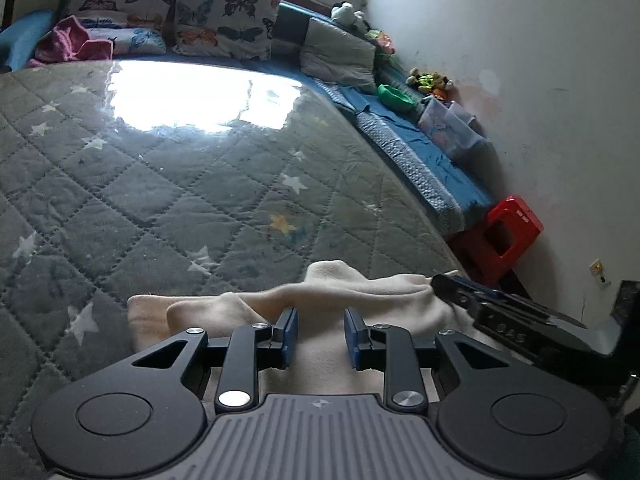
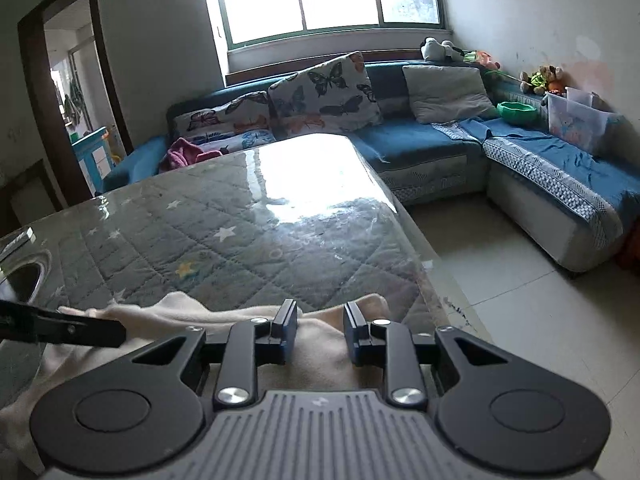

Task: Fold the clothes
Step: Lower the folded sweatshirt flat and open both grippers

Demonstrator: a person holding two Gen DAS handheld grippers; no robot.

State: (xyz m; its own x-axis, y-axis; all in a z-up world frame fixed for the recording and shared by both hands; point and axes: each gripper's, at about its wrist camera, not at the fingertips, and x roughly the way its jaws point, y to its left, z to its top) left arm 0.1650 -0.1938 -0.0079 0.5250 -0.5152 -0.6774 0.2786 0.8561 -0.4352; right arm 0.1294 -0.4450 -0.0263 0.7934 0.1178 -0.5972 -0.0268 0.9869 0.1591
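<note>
A cream garment (image 1: pixel 360 300) lies bunched at the near edge of a table covered with a grey quilted star-print cloth (image 1: pixel 180 200) under a shiny clear sheet. The left gripper (image 1: pixel 321 336) sits over the garment with its jaws a little apart; cloth shows in the gap, but the pads do not visibly pinch it. The right gripper (image 2: pixel 320 332) hovers over the same garment (image 2: pixel 192 312) near its right end, jaws likewise slightly parted with fabric beneath and nothing clearly clamped. Each gripper appears at the edge of the other's view, close beside it. The far stretch of the table is bare, glaring with window light. Beyond it runs a blue corner sofa (image 2: pixel 420 144) with butterfly cushions (image 2: pixel 324 92), a pink cloth (image 2: pixel 188 154), a green bowl (image 2: pixel 516 112), soft toys (image 2: pixel 542 78) and a clear storage box (image 2: pixel 576 120). A red stool (image 1: pixel 504 236) stands on the floor to the right.
</note>
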